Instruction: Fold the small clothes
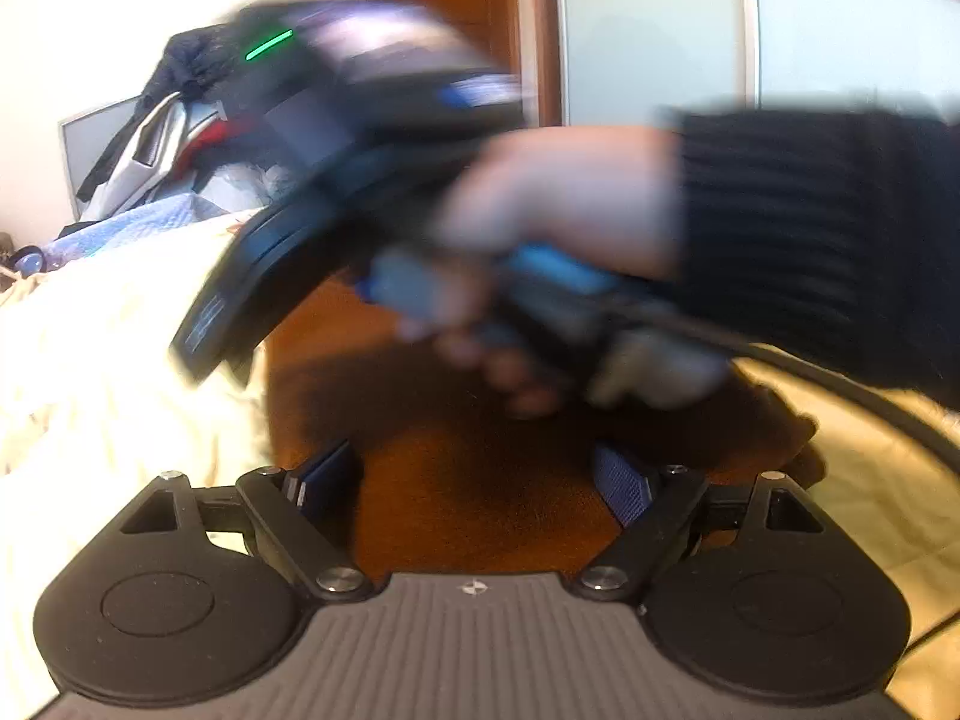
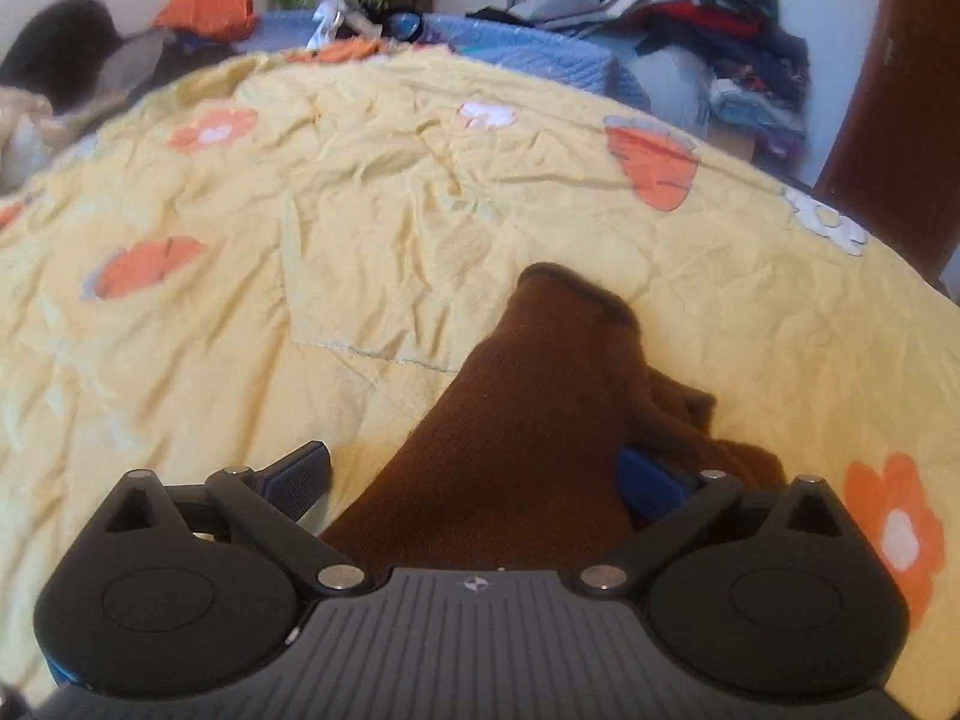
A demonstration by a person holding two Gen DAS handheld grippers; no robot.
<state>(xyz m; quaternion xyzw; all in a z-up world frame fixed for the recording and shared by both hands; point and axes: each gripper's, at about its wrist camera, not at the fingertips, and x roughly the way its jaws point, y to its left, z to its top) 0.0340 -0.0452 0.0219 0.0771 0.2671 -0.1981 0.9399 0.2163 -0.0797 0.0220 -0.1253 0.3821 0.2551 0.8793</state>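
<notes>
A brown knitted garment (image 2: 540,396) lies crumpled on a yellow quilt with orange flowers (image 2: 240,300). In the right wrist view my right gripper (image 2: 480,477) stands open astride it. The left pad (image 2: 306,471) is off the cloth and the right pad (image 2: 651,480) is against a fold. In the left wrist view my left gripper (image 1: 474,486) is open too, with the brown garment (image 1: 480,516) below and between its pads. Just ahead of it a hand (image 1: 558,198) in a black sleeve holds the blurred body of the right gripper (image 1: 372,120).
A heap of clothes (image 2: 690,12) and a blue blanket (image 2: 540,54) lie at the quilt's far edge, with an orange bag (image 2: 204,0) at the far left. A brown wooden door (image 2: 900,90) stands on the right. A cable (image 1: 870,402) trails over the quilt.
</notes>
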